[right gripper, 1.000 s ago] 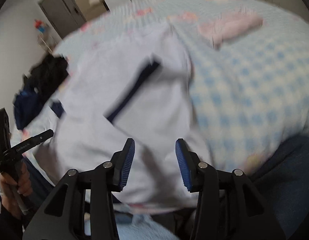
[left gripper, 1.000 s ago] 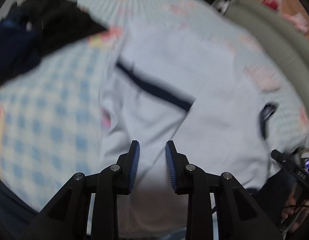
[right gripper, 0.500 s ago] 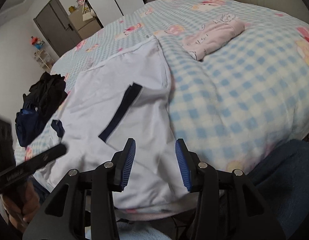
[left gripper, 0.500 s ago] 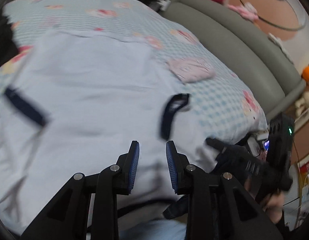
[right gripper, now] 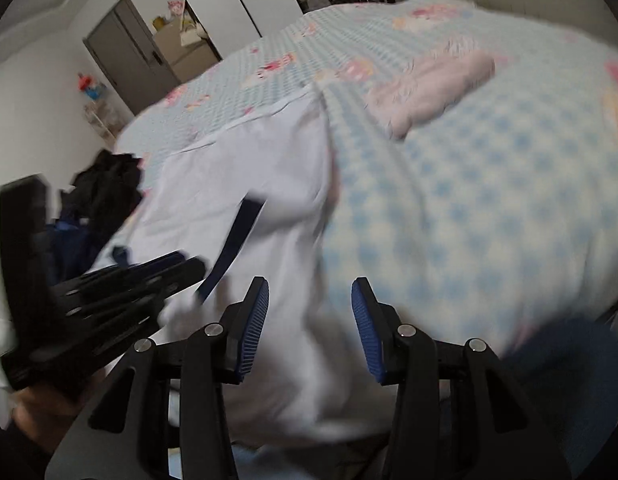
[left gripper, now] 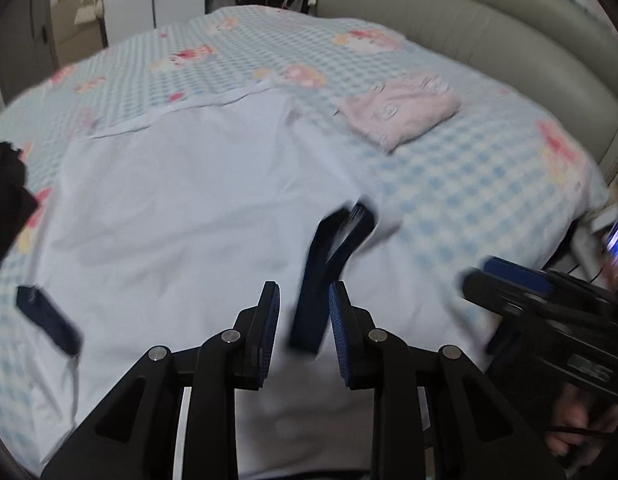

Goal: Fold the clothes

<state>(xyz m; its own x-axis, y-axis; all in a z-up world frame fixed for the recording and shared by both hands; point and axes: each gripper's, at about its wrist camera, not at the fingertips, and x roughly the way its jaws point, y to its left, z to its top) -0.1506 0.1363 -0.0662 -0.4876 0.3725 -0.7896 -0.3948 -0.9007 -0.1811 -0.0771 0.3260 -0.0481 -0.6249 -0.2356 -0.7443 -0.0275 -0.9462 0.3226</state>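
Observation:
A white shirt (left gripper: 197, 208) with navy sleeve bands lies spread on the blue checked bedspread (left gripper: 469, 184). My left gripper (left gripper: 303, 292) hovers over the shirt's near edge, and its jaws are closing a little. One navy band (left gripper: 329, 256) shows in the gap between them, and the pads do not press on it. My right gripper (right gripper: 310, 284) stands open above the shirt's (right gripper: 245, 184) near right part with nothing held. Each gripper shows in the other's view: the right gripper (left gripper: 529, 292) at right, the left gripper (right gripper: 129, 280) at left.
A folded pink garment (left gripper: 401, 114) lies on the bed beyond the shirt, to the right. A heap of dark clothes (right gripper: 105, 188) sits at the bed's left edge. A grey padded headboard (left gripper: 489, 28) borders the far right. A blue-clad leg (right gripper: 561, 380) is at lower right.
My left gripper has swung right across the shirt, from the left sleeve band to the right one. The right gripper moved slightly, and the left gripper came closer to it.

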